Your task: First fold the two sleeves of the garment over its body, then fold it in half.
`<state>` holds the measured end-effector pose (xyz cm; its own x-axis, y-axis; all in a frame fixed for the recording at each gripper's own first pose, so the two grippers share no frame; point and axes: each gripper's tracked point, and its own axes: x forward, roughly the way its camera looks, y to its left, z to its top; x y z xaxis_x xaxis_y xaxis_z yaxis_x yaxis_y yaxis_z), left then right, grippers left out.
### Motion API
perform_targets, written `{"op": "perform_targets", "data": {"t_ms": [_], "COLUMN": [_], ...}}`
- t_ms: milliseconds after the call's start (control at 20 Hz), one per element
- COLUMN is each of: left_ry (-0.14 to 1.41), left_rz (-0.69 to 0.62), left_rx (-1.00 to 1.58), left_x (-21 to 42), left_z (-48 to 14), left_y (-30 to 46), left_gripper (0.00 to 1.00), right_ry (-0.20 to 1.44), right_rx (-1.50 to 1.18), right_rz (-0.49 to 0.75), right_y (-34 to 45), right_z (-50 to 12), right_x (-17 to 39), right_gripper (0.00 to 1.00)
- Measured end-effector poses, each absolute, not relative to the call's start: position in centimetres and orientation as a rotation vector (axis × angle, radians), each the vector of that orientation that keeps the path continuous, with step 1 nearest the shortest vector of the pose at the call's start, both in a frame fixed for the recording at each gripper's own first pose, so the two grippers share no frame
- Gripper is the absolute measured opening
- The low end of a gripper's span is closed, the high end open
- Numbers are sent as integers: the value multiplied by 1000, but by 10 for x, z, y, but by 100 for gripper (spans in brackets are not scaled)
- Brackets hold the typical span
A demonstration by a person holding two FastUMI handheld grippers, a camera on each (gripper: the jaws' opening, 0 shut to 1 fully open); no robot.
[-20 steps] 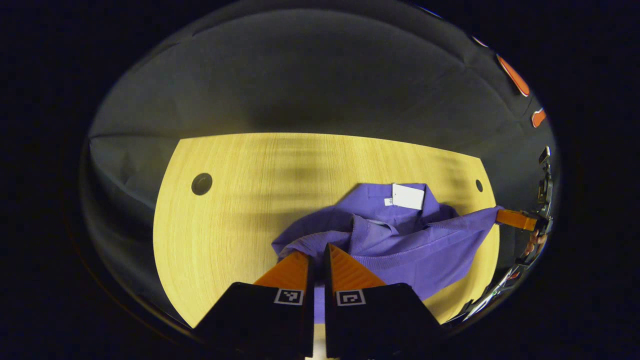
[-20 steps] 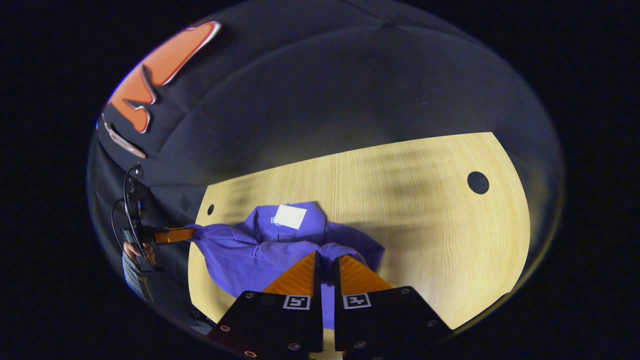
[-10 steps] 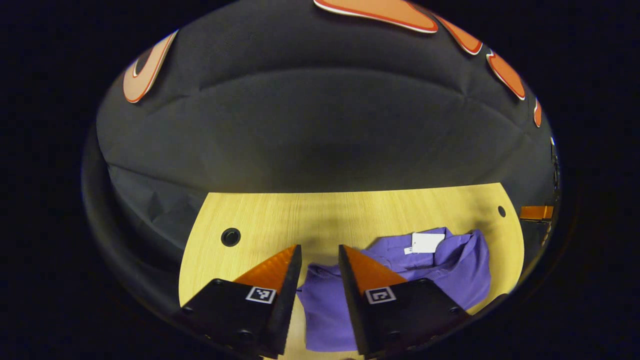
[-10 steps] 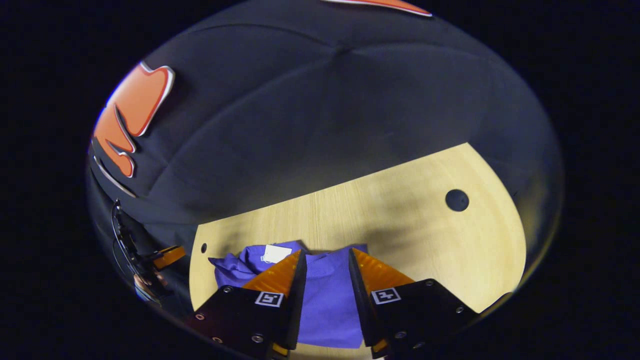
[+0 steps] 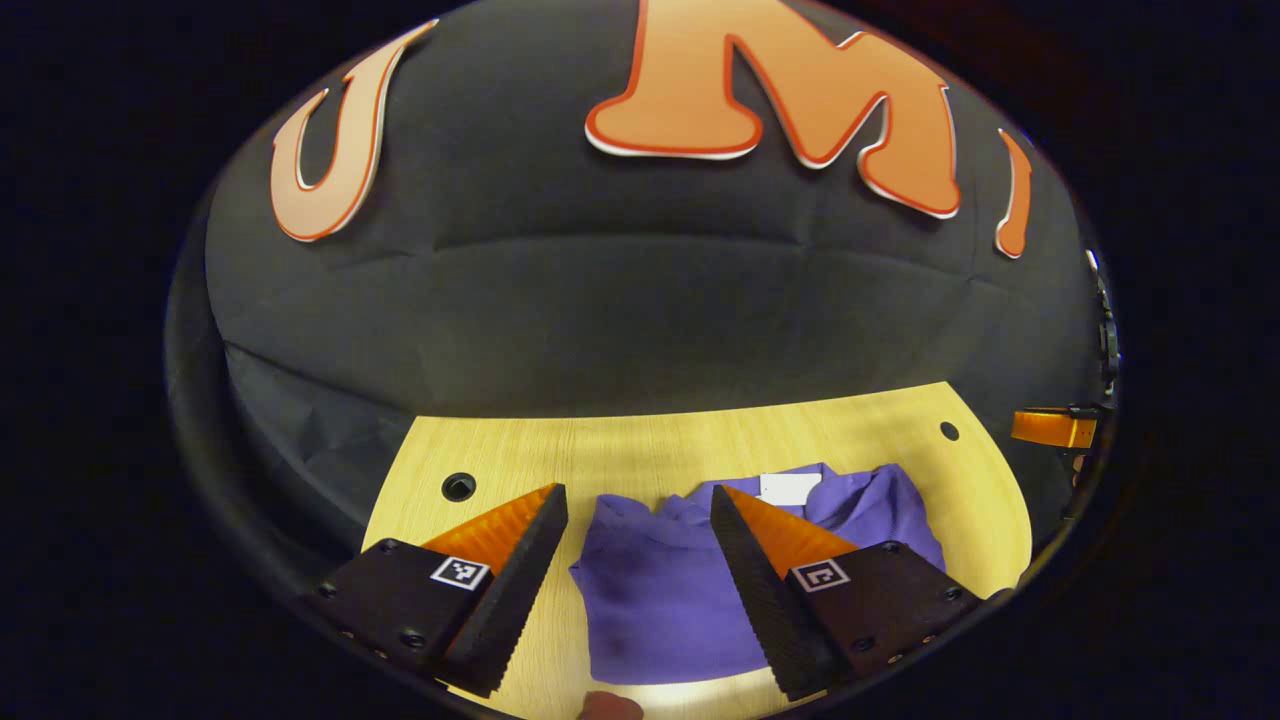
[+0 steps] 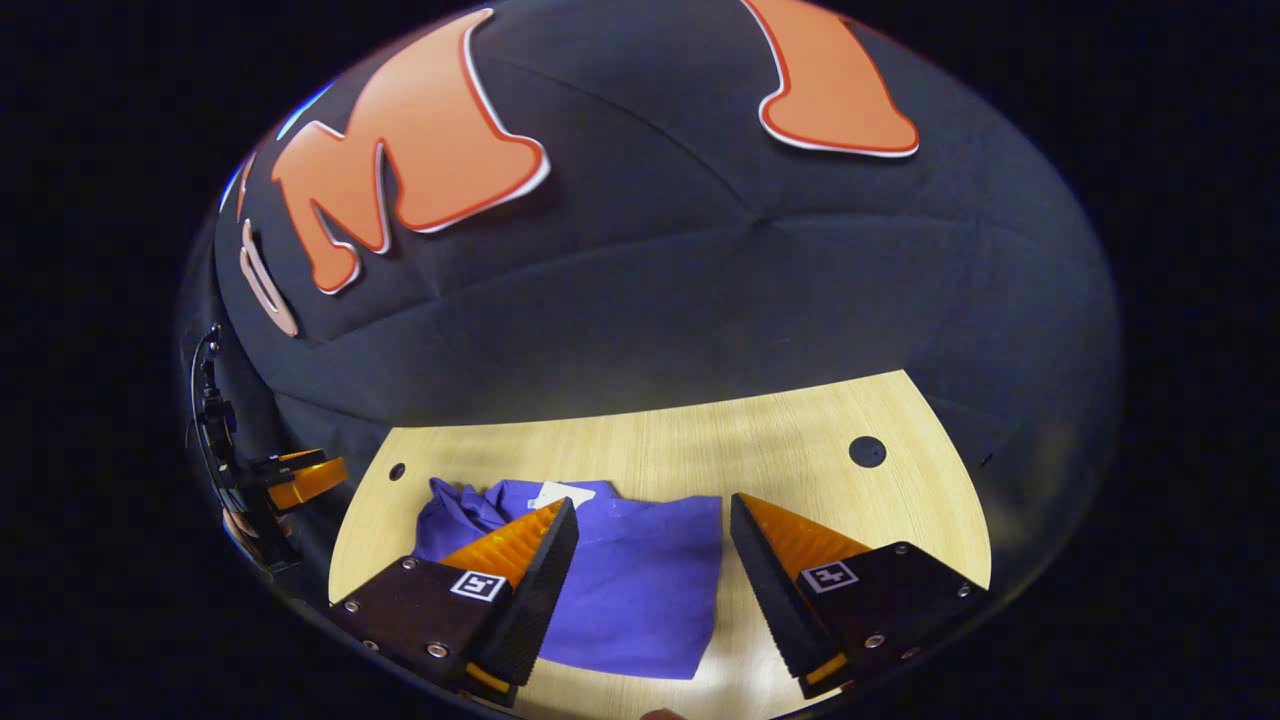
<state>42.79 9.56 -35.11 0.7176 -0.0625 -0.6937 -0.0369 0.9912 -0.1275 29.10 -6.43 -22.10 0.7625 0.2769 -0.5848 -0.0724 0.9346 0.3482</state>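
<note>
My left gripper [image 5: 638, 520] and right gripper [image 6: 650, 525] both hang wide open, holding nothing; the folded garment [image 6: 640, 575] lies below between them, near the counter's [image 6: 800, 440] front edge.

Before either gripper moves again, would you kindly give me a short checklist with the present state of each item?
1. Left gripper open, holding nothing: ok.
2. Right gripper open, holding nothing: ok.
3. Purple garment lies wholly on the wooden table: ok.
4. Sleeves tucked in, none trailing: ok, as far as shows.
5. Folded in half with edges matching: cannot tell; the collar end by the white tag looks bunched.
6. Both grippers apart from the cloth: ok.
</note>
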Motion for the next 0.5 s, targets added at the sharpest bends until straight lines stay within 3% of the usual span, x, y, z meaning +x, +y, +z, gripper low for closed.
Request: {"op": "perform_targets", "data": {"t_ms": [500], "left_ry": [502], "left_rz": [42], "left_rx": [-228], "left_x": [361], "left_z": [-252], "left_y": [78], "left_gripper": [98], "right_ry": [369], "right_rx": [144], "right_rz": [170], "right_y": [-54], "right_z": [-129], "right_x": [227], "right_gripper": [95]}}
